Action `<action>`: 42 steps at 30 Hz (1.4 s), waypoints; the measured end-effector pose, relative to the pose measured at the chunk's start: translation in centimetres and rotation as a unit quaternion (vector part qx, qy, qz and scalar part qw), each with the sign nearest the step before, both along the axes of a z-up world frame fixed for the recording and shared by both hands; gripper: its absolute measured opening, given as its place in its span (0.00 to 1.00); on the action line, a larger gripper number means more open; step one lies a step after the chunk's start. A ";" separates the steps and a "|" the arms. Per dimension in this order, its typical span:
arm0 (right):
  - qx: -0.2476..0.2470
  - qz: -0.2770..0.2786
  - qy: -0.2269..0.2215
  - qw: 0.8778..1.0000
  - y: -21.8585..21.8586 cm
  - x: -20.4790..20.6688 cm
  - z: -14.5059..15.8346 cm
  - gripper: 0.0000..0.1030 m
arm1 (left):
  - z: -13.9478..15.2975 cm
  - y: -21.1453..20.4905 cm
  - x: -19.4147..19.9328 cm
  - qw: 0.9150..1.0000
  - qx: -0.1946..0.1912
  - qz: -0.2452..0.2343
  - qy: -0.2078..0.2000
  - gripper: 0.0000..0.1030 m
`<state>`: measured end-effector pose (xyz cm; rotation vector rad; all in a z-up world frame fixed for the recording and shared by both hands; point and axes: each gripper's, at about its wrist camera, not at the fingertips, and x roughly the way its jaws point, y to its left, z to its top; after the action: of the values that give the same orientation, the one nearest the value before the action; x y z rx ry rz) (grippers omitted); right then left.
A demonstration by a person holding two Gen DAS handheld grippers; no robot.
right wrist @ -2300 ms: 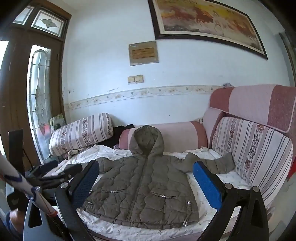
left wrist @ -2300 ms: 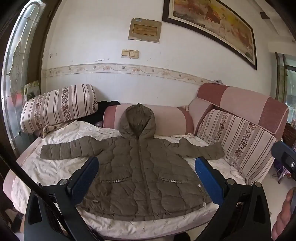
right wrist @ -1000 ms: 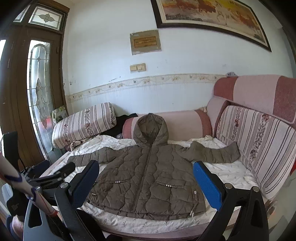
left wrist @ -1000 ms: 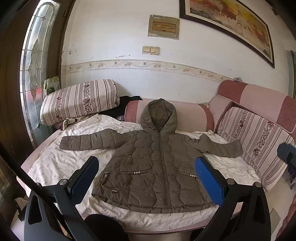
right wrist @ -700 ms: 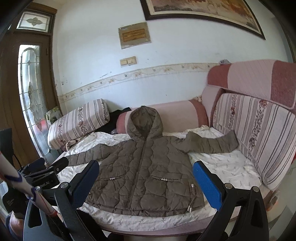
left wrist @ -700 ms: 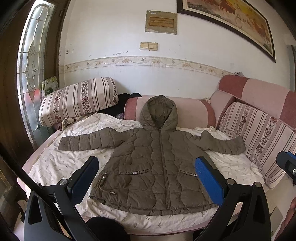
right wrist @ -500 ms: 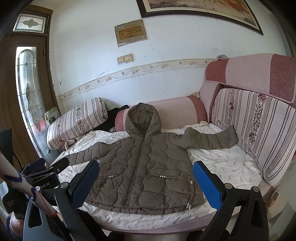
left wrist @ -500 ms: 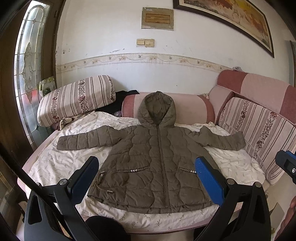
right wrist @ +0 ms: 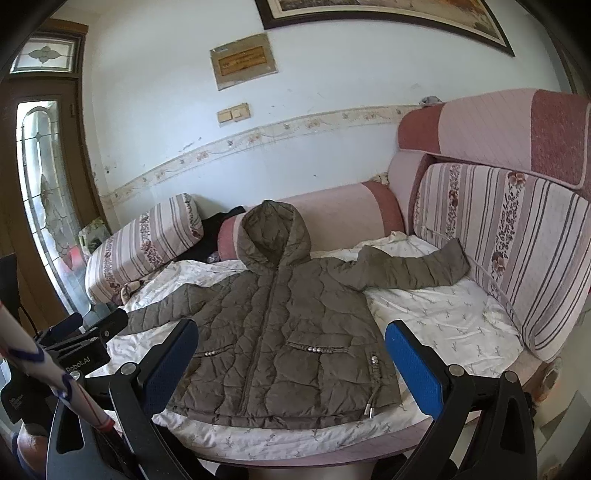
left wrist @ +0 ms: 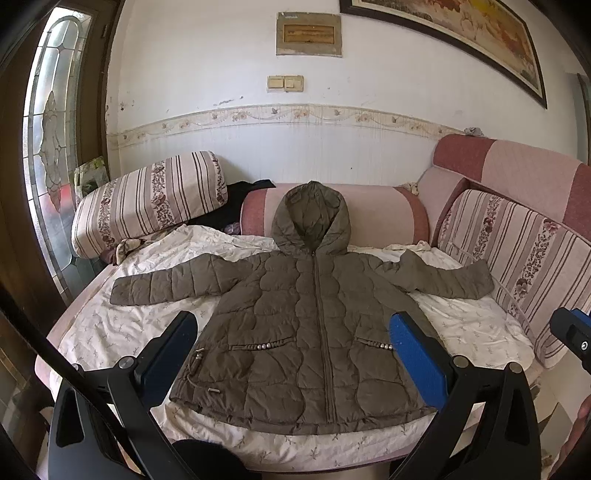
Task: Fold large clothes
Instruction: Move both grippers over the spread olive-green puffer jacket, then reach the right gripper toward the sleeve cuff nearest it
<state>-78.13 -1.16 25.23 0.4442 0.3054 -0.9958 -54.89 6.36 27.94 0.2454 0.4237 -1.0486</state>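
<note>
- Left gripper (left wrist: pixel 291 330): jaws spread wide, holding nothing, raised in front of the near edge of the sofa bed (left wrist: pixel 92 325).
- Right gripper (right wrist: pixel 291 332): jaws likewise spread wide and empty, also in front of the near edge. The left gripper shows at the left of this view.
- Jacket (left wrist: pixel 310 325): olive quilted, hooded, lying flat and front up on the white sheet (left wrist: pixel 469 325) that covers the sofa bed. The zip is closed. The hem lies along the near edge.
- Sleeves: both stretched outward. The left sleeve (left wrist: pixel 166 284) reaches toward the left edge; the right sleeve (left wrist: pixel 450 280) ends against the striped back cushion (left wrist: pixel 524 251).
- Hood (left wrist: pixel 312 218): propped against the pink bolster (left wrist: pixel 384 214) at the far edge.
- Striped pillow (left wrist: pixel 147 195): at the far left corner, with a dark garment (left wrist: pixel 225 214) beside it.
- Wall (left wrist: pixel 369 155): carries a switch plate (left wrist: pixel 285 83), a plaque (left wrist: pixel 308 34) and a framed painting (left wrist: pixel 443 33).
</note>
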 end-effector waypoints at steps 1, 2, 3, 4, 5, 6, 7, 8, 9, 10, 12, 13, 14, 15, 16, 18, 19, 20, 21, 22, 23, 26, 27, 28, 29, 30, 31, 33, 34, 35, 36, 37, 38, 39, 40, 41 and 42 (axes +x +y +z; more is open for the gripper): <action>0.005 -0.004 0.000 1.000 -0.4 -0.1 -0.2 1.00 | -0.3 -0.4 0.2 1.000 0.004 0.000 0.002 1.00; 0.012 -0.008 -0.001 1.000 -0.8 -0.2 -0.5 1.00 | -0.5 -0.9 0.4 1.000 0.008 0.000 0.004 1.00; 0.017 -0.010 -0.003 1.000 -1.2 -0.2 -0.8 1.00 | -0.8 -1.2 0.5 1.000 0.011 0.000 0.006 1.00; 0.025 -0.013 -0.005 1.000 -1.7 -0.3 -1.2 1.00 | -1.1 -1.6 0.7 1.000 0.015 0.000 0.009 1.00; 0.031 -0.016 -0.004 0.999 -2.2 -0.3 -1.6 1.00 | -1.6 -2.0 0.9 1.000 0.021 0.001 0.012 1.00; 0.037 -0.020 -0.002 0.999 -2.7 -0.2 -2.2 1.00 | -2.0 -2.3 1.2 1.000 0.025 0.001 0.015 1.00; 0.045 -0.025 0.004 0.999 -3.3 -0.2 -2.8 1.00 | -2.5 -2.6 1.4 0.999 0.029 0.002 0.017 1.00; 0.053 -0.030 0.010 0.998 -4.0 -0.1 -3.6 1.00 | -3.1 -3.0 1.8 0.999 0.035 0.004 0.020 1.00; 0.059 -0.032 0.014 0.998 -4.4 -0.1 -4.2 1.00 | -3.6 -3.3 2.0 0.999 0.040 0.006 0.022 1.00; 0.070 -0.036 0.021 0.997 -5.1 0.0 -5.1 1.00 | -4.3 -3.7 2.4 0.999 0.046 0.008 0.026 1.00; 0.089 -0.041 0.027 0.995 -6.3 0.2 -6.8 1.00 | -5.6 -4.5 3.2 0.997 0.060 0.012 0.036 1.00; 0.102 -0.043 0.031 0.993 -6.9 0.4 -7.8 1.00 | -6.4 -4.9 3.6 0.997 0.068 0.015 0.042 1.00; 0.113 -0.045 0.034 0.992 -7.5 0.6 -8.7 1.00 | -7.2 -5.3 4.0 0.996 0.075 0.017 0.047 1.00; 0.122 -0.045 0.031 0.991 -8.2 0.8 -9.6 1.00 | -8.1 -5.8 4.6 0.995 0.086 0.021 0.054 1.00; 0.132 -0.048 0.032 0.990 -8.6 1.0 -10.2 1.00 | -8.8 -6.1 5.0 0.994 0.093 0.024 0.058 1.00; 0.144 -0.050 0.034 0.988 -9.6 1.5 -11.5 1.00 | -10.1 -6.8 5.8 0.992 0.105 0.029 0.066 1.00; 0.148 -0.051 0.038 0.987 -9.9 1.7 -11.8 1.00 | -10.7 -7.2 6.3 0.991 0.111 0.031 0.069 1.00; 0.153 -0.052 0.041 0.986 -10.3 2.0 -12.3 1.00 | -11.2 -7.4 6.6 0.990 0.115 0.033 0.071 1.00; 0.154 -0.053 0.043 0.986 -10.6 2.2 -12.5 1.00 | -11.8 -7.9 7.2 0.989 0.120 0.035 0.073 1.00; 0.156 -0.054 0.046 0.985 -10.9 2.5 -12.9 1.00 | -12.2 -8.2 7.5 0.989 0.123 0.036 0.075 1.00; 0.158 -0.054 0.050 0.985 -11.3 2.8 -13.3 1.00 | -12.7 -8.5 7.9 0.988 0.126 0.039 0.076 1.00; 0.160 -0.052 0.055 0.984 -12.3 3.6 -14.3 1.00 | -14.2 -9.7 9.2 0.987 0.134 0.046 0.081 1.00; 0.161 -0.052 0.056 0.984 -12.5 3.9 -14.5 1.00 | -14.5 -9.9 9.6 0.986 0.135 0.048 0.082 1.00; 0.161 -0.051 0.058 0.984 -13.0 4.2 -14.8 1.00 | -15.0 -10.5 10.0 0.986 0.138 0.050 0.083 1.00; 0.162 -0.052 0.061 0.984 -13.4 4.5 -15.1 1.00 | -15.4 -11.0 10.5 0.985 0.139 0.051 0.084 1.00; 0.162 -0.053 0.065 0.983 -13.6 4.7 -15.2 1.00 | -15.7 -11.4 10.7 0.985 0.140 0.052 0.084 1.00; 0.162 -0.054 0.069 0.983 -14.0 5.0 -15.4 1.00 | -16.0 -11.9 11.0 0.985 0.142 0.055 0.085 1.00; 0.164 -0.054 0.072 0.982 -14.8 5.6 -15.5 1.00 | -16.5 -13.1 11.7 0.984 0.142 0.055 0.089 1.00; 0.164 -0.054 0.073 0.982 -15.1 5.9 -15.6 1.00 | -16.7 -13.5 12.0 0.984 0.141 0.055 0.091 1.00; 0.163 -0.054 0.076 0.982 -15.5 6.2 -15.6 1.00 | -16.8 -14.0 12.4 0.984 0.141 0.056 0.093 1.00; 0.163 -0.055 0.078 0.982 -15.8 6.4 -15.6 1.00 | -16.9 -14.6 12.8 0.984 0.138 0.057 0.095 1.00; 0.163 -0.056 0.082 0.982 -16.2 6.8 -15.6 1.00 | -17.1 -15.2 13.1 0.984 0.135 0.057 0.096 1.00; 0.164 -0.056 0.083 0.981 -16.5 7.0 -15.7 1.00 | -17.1 -15.7 13.3 0.985 0.134 0.058 0.095 1.00; 0.166 -0.055 0.086 0.981 -17.0 7.5 -15.9 1.00 | -17.3 -16.4 13.6 0.985 0.130 0.060 0.095 1.00; 0.167 -0.055 0.089 0.980 -17.3 7.8 -16.0 1.00 | -17.4 -17.0 14.0 0.985 0.127 0.062 0.096 1.00; 0.169 -0.055 0.091 0.980 -17.7 8.1 -16.1 1.00 | -17.5 -17.5 14.2 0.986 0.122 0.062 0.097 1.00; 0.170 -0.055 0.094 0.979 -18.0 8.4 -16.3 1.00 | -17.6 -18.4 14.7 0.986 0.117 0.062 0.100 1.00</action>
<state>-69.70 -19.17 8.95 0.6832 0.6323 -1.1003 -40.24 -12.04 10.36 0.3199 0.7364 -0.9038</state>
